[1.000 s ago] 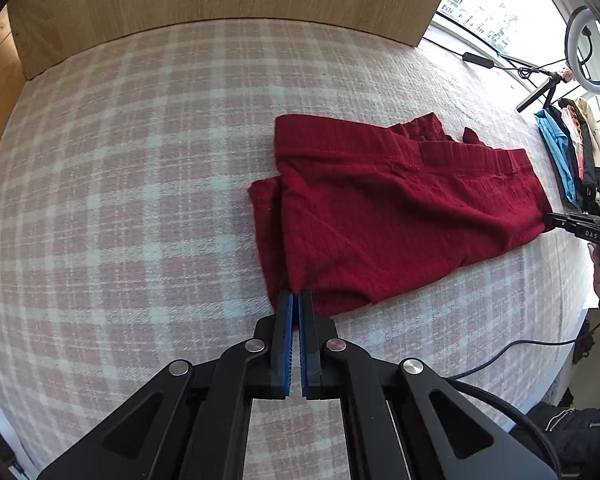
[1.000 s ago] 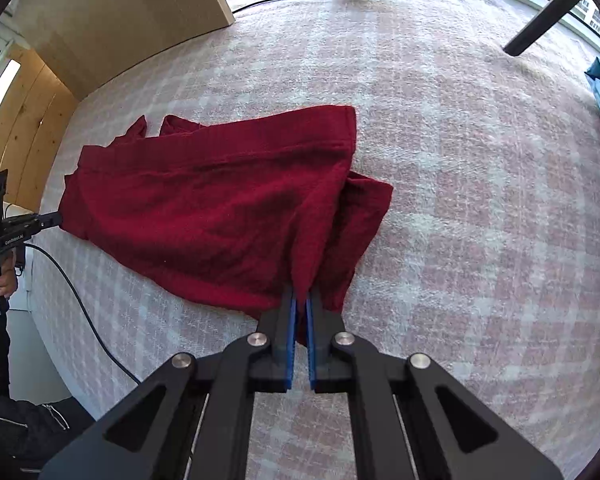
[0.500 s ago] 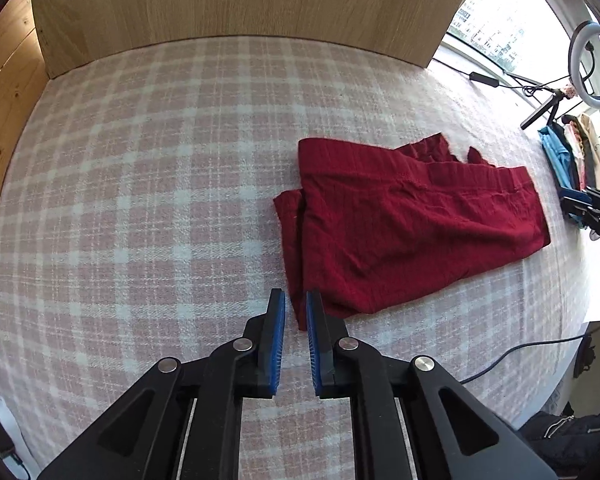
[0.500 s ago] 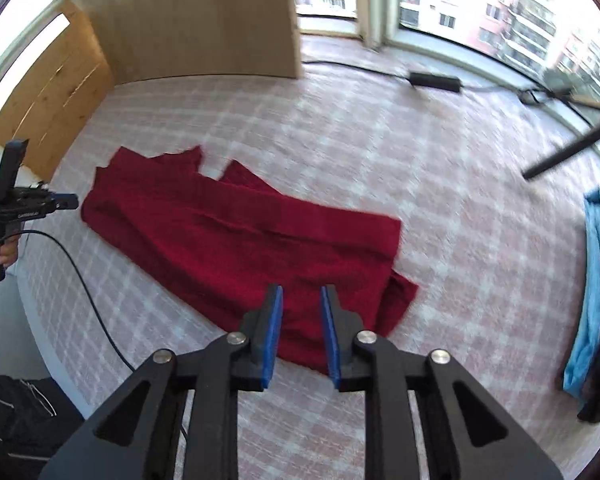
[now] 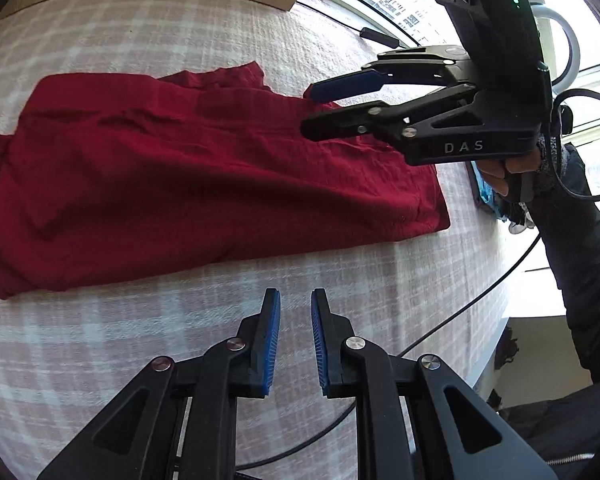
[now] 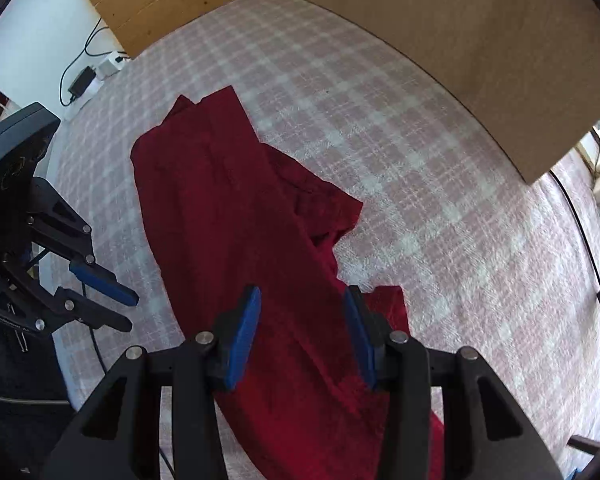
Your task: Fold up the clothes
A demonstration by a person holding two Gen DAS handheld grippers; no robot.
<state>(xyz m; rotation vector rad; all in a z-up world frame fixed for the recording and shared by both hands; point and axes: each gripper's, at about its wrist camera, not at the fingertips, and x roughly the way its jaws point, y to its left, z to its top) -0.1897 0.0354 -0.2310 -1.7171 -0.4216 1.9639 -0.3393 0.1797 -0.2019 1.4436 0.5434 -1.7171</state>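
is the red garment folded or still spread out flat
Folded, at least partly. The red garment lies as a long doubled band on the checked cover, with layered edges at one end. Neither gripper holds it.

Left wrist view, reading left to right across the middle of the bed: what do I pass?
Red garment lying flat on the plaid bedcover → right gripper, jaws apart over the garment's right end → hand holding it → dark sleeve.
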